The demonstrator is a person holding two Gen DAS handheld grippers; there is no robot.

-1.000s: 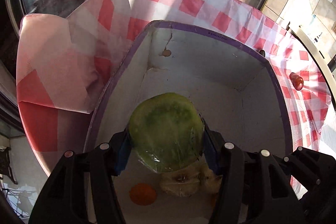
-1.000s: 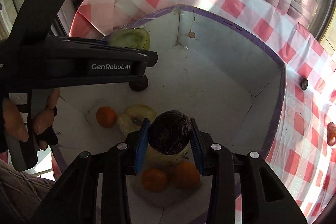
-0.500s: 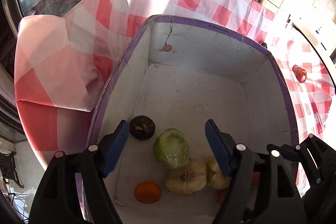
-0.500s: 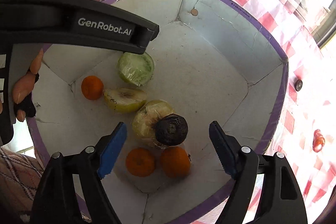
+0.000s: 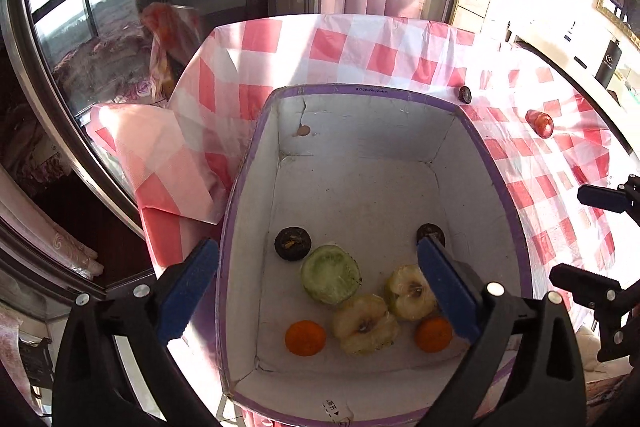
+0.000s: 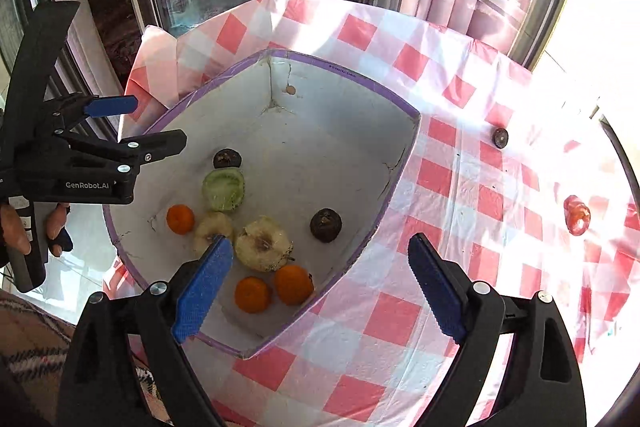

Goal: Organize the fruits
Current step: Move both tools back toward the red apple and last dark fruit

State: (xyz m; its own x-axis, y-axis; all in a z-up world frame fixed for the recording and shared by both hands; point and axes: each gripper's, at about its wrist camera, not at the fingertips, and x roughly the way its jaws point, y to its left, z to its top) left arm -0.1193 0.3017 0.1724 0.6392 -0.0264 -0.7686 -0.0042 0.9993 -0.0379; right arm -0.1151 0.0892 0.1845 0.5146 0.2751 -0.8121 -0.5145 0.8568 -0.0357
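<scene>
While most of the fruit is already sitting in the white box (image 6: 344, 131) with the purple rim, this job isn't quite wrapped up from where I'm standing. Down on the floor of the box you've got the green melon half (image 5: 331, 279), two apple halves (image 5: 366, 323) lying cut side up, three oranges (image 6: 252, 294), and two dark round fruits, one (image 6: 326, 225) out toward the right wall and the other (image 6: 227, 159) just behind the melon. Everything is bunched at the near end, some pieces touching.

Still out on the checkered tablecloth (image 6: 400, 315): a red fruit (image 6: 577, 215) and a small dark one (image 6: 500, 137), both well apart from the box. My guess is those two go in next.

As for the tools, the left gripper (image 5: 316, 291) and the right gripper (image 6: 320, 283) have both just been opening, and now the jaws stand spread wide with nothing between them. Neither is touching any fruit; both hover above the box, pointing down, the right one hanging over its near right edge.
</scene>
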